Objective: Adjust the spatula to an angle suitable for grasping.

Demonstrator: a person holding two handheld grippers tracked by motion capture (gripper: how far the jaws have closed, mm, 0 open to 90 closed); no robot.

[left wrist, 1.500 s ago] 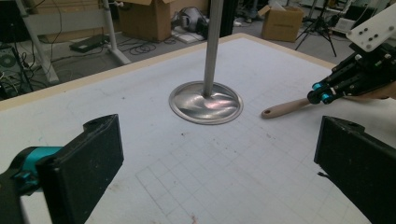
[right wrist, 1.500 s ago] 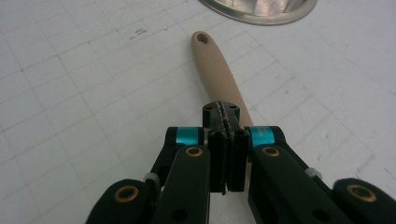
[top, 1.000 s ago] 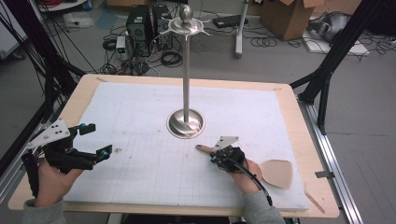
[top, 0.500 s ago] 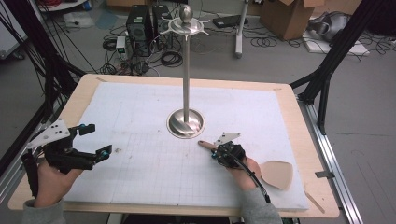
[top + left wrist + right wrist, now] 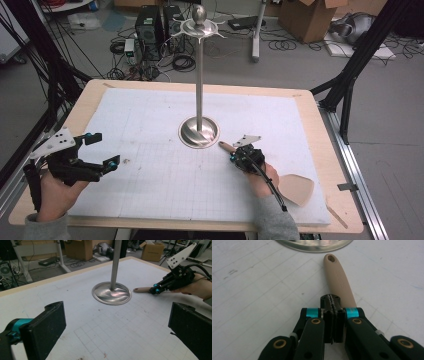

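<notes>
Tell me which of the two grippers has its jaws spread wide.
The left gripper, at the table's left edge: its jaws stand far apart over bare mat. The right gripper has jaws pressed together beside the spatula handle.

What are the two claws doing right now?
Left gripper: open, holding nothing.
Right gripper: shut beside the beige spatula handle; whether it grips it cannot be told.

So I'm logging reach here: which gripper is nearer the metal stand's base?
The right gripper: it sits just right of the stand's base, above the tan handle. The left gripper hovers far off near the table's left edge.
</notes>
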